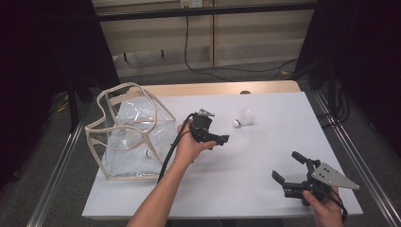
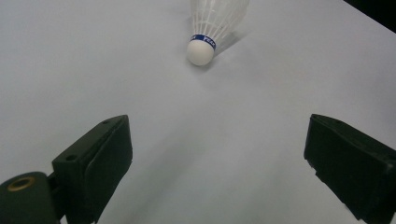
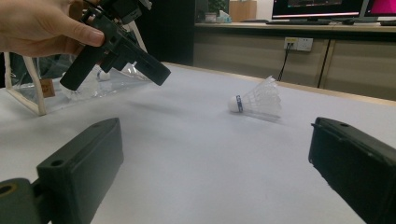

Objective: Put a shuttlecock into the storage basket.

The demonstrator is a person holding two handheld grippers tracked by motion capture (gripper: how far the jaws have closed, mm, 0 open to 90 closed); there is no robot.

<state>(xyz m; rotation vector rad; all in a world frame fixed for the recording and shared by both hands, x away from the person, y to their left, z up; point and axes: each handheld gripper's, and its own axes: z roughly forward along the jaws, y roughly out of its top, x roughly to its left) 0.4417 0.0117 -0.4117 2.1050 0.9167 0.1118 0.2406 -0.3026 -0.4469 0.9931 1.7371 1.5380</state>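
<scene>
Shuttlecock, white, with a feathered skirt, rounded cork nose and blue band [image 1: 244, 117]: lies on its side on the white desk [image 1: 246, 189], ahead of the left gripper [image 1: 219, 140] and apart from it. In the left gripper view the nose [image 2: 201, 50] points toward the camera, with bare desk between it and the black fingers [image 2: 95, 161].

Progress, as judged: a second white shuttlecock [image 1: 148, 153] appears to rest already inside the clear plastic tote bag with cream webbing trim [image 1: 130, 135]; the film glare makes this uncertain. One shuttlecock remains to be picked up and placed in the bag. No grasp has been made.

Finger state: the left gripper's fingers stand wide apart and hold nothing. The right gripper [image 1: 288, 169], low near the front edge of the desk, also has its fingers spread and unloaded; its grey three-cornered plate [image 1: 336, 176] faces up.

Materials:
- Skirt: thin, ribbed, translucent, easily crushed.
- Nose: smooth, matt, rounded; the firmer place to grip.
- Bag: glossy, crinkled film; the soft rim sags unevenly and the mouth is open at the top.
- Desk surface: flat, matt, uniform.
</scene>
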